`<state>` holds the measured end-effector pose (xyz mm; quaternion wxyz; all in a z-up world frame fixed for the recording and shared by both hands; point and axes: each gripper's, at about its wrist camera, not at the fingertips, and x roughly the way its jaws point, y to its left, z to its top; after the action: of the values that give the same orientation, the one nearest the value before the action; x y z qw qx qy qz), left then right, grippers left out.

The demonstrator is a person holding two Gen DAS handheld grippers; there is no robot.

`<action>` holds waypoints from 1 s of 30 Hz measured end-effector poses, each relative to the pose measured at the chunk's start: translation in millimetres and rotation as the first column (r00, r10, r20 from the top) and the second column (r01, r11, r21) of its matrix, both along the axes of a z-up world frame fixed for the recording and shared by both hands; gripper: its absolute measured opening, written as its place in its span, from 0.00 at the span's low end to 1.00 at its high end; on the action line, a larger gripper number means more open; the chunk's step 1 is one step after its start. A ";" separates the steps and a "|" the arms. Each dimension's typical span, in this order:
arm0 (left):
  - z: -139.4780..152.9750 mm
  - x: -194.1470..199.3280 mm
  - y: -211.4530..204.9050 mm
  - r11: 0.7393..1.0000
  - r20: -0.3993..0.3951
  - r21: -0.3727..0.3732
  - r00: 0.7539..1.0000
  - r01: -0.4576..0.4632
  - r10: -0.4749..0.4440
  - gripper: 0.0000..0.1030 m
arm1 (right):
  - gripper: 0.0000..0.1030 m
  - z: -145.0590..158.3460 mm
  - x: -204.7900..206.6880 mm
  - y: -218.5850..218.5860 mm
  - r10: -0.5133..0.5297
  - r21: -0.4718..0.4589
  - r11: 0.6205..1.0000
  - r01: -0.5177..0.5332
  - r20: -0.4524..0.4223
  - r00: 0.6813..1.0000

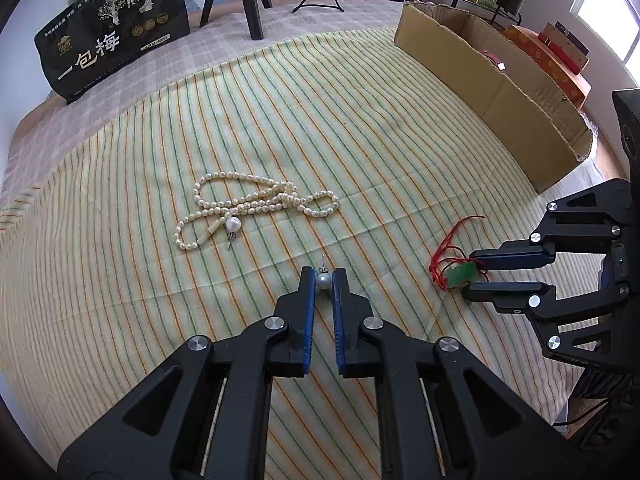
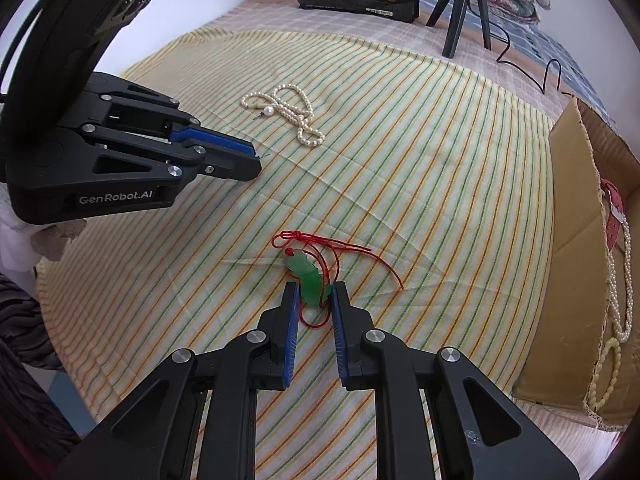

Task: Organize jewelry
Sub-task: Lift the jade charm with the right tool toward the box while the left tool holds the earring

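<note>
left claw (image 1: 323,278) pinched shut on pearl earring (image 1: 323,280), round, glossy, tiny post sticking out at 12 – slippery, light, grip ball not pin

right claw (image 2: 314,294) closed on green jade pendant (image 2: 307,276), red cord (image 2: 320,240) trailing toward 1 – hard, brittle, hold stone's body

pearl necklace (image 1: 248,204) plus second earring (image 1: 233,225) at 10 on striped cloth (image 1: 360,140) over bed; cardboard box (image 1: 500,92) at 2, likely drop spot

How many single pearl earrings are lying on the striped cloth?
2: one round white pearl earring between the left tongs, the other beside the long pearl bead necklace. More may be hidden.
</note>
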<state>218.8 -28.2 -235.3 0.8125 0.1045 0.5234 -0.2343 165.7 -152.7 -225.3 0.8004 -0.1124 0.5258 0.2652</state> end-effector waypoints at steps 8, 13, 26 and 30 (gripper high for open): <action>3.1 -1.8 2.7 1.000 0.008 -0.009 1.000 -0.006 0.006 0.06 | 0.14 2.0 -2.4 0.2 0.016 0.005 1.000 -0.016 0.011 1.000; 9.7 -2.7 4.8 1.000 0.024 -0.019 1.000 -0.009 0.009 0.06 | 0.14 7.1 -5.1 -2.2 0.017 0.007 1.000 -0.017 0.025 1.000; 38.7 -17.9 6.2 0.999 0.094 -0.035 0.996 0.005 -0.002 0.06 | 0.14 47.2 -6.7 -16.9 -0.018 0.047 0.999 0.012 0.114 0.993; 49.9 -19.4 8.3 0.999 0.113 -0.045 0.994 -0.002 0.007 0.06 | 0.14 60.6 -6.8 -24.8 -0.033 0.065 0.998 0.025 0.136 0.990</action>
<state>199.3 -19.9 -185.4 0.8436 0.0980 0.4714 -0.2379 158.9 -177.6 -164.6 0.8415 -0.0974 0.4625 0.2617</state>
